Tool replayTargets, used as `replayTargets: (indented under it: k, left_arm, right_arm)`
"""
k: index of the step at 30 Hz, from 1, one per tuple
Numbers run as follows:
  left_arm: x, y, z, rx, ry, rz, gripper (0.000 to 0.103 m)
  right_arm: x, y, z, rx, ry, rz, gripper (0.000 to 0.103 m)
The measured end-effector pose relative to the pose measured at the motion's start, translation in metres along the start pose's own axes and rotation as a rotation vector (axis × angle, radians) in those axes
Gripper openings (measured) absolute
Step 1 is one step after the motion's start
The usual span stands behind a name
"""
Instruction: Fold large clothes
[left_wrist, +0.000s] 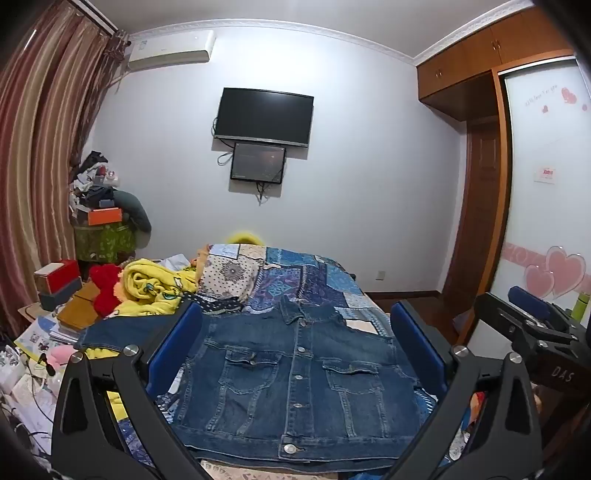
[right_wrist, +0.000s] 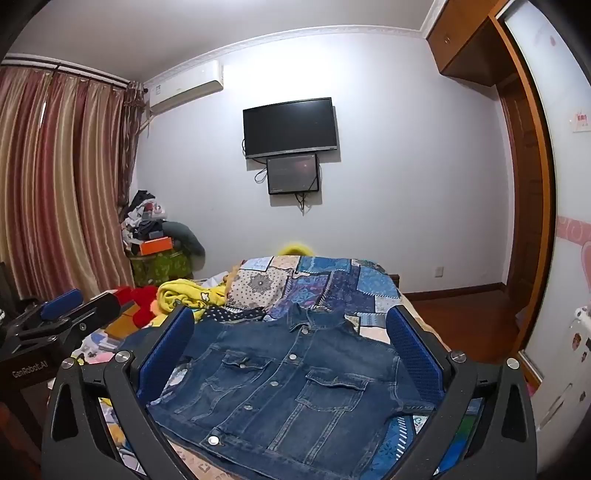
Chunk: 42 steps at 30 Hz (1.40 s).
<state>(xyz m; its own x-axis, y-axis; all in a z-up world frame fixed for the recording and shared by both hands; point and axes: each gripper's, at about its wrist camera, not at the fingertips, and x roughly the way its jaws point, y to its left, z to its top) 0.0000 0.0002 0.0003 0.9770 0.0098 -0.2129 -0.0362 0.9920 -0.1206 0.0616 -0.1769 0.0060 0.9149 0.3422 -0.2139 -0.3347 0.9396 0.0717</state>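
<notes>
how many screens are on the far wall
2. A large dark tv is mounted mid-wall, and a smaller dark screen hangs directly below it, its top edge meeting the tv's lower edge. Both appear off; none seems hidden.

Denim jacket (left_wrist: 295, 380) hem behind tool arms

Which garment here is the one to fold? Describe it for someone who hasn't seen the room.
Find the bed under the wall TV. On its patchwork quilt, nearest the camera, lies a denim jacket, front up and buttoned. Unlike the crumpled yellow blanket beside it, it lies flat.
</notes>
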Motion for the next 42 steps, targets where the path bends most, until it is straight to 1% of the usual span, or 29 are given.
replayTargets:
  k: [2, 8, 11, 13, 16, 21, 42]
  left_arm:
    - [0.0003, 0.0003, 0.0008, 0.001, 0.0, 0.001, 0.103]
    - [0.0055, 0.0015, 0.0012, 0.002, 0.004, -0.003, 0.103]
    - [0.0019, 0.005, 0.0024, -0.011, -0.004, 0.005, 0.103]
    - [0.0022, 0.0021, -0.0005, -0.006, -0.008, 0.006, 0.103]
    - [0.0028, 0.0035, 0.0008, 0.002, -0.006, 0.008, 0.103]
    - [0.0023, 0.0034, 0.0019, 0.008, -0.01, 0.008, 0.103]
    - [0.0014, -0.0023, -0.0007, 0.023, -0.01, 0.005, 0.103]
  right_arm:
    - [0.0007, -0.0004, 0.0004, 0.007, 0.011, -0.002, 0.103]
    - [-0.0005, 0.0026, 0.0007, 0.0, 0.004, -0.018, 0.103]
    - [-0.0016, 0.0068, 0.0, -0.004, -0.001, -0.026, 0.103]
    - [-0.0003, 0.002, -0.0039, 0.016, 0.008, -0.006, 0.103]
    - [-0.0012, 0.0064, -0.001, 0.014, 0.006, -0.006, 0.103]
    - [0.0005, 0.0005, 0.0003, 0.025, 0.01, -0.001, 0.103]
    - [0.0022, -0.0008, 0.0006, 0.029, 0.01, 0.005, 0.103]
